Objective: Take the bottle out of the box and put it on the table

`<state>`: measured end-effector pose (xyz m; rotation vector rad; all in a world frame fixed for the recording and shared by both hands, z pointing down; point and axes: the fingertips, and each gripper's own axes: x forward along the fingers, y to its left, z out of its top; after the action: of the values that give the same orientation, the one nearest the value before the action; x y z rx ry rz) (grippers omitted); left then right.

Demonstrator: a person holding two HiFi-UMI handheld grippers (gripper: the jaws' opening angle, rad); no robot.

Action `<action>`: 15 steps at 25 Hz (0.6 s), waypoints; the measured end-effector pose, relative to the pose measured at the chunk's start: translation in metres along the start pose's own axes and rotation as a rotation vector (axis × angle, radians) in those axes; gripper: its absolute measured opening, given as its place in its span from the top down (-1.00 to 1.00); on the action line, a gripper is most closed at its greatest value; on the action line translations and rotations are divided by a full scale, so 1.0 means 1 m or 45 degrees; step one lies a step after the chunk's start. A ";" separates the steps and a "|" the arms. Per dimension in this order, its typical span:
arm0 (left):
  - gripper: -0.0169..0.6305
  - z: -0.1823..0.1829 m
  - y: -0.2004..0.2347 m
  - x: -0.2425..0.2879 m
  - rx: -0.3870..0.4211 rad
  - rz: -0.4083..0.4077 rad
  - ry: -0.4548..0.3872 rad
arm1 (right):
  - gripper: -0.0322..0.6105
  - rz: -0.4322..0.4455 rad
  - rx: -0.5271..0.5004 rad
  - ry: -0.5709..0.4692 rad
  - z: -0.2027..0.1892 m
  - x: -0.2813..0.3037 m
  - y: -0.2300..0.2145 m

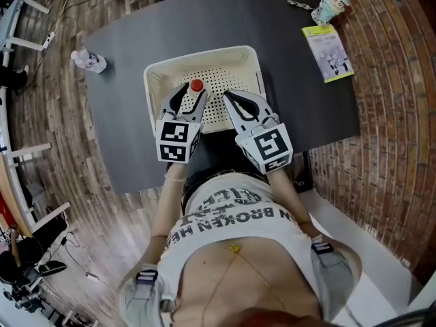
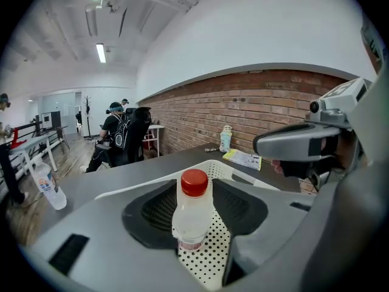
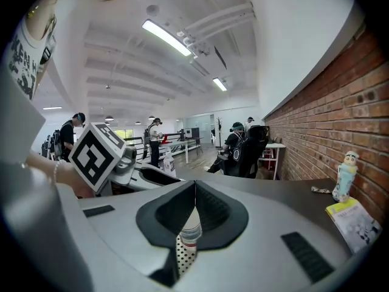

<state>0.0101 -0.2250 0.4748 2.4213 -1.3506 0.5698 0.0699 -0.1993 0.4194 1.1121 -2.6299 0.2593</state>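
In the white box (image 1: 204, 53) at the middle of the dark table (image 1: 286, 80), I have my left gripper (image 1: 190, 95) reaching in from the near side. Its jaws stand wide apart. The bottle (image 2: 192, 215), clear with a red cap, stands upright between them on the box's dotted floor. In the left gripper view I see a strip of black pad free on either side of the bottle, so neither pad presses on it and nothing is gripped.

My right gripper (image 1: 229, 97) sits just beside the left one, over the near right part of the box. Its jaws are closed, tips meeting, and they hold nothing. Through the slit under those tips the right gripper view shows a sliver of the bottle and some of the dotted floor beyond.

The box holds only this one bottle, a little left of its centre. From the head view the red cap shows just past the left gripper's fingertips, and to the left of the right gripper's tips.

On the table outside the box a second clear bottle (image 1: 89, 60) lies near the far left corner, well apart from both grippers. A yellow-green booklet (image 1: 328, 52) lies flat toward the far right, with a small toy figure (image 1: 332, 7) just beyond it.
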 end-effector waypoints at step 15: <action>0.47 -0.003 0.005 0.015 0.059 0.014 0.019 | 0.87 -0.020 0.003 0.003 -0.001 0.000 -0.008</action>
<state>0.0122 -0.2369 0.4849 2.4427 -1.3603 0.6275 0.0755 -0.2043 0.4212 1.1320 -2.6185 0.2605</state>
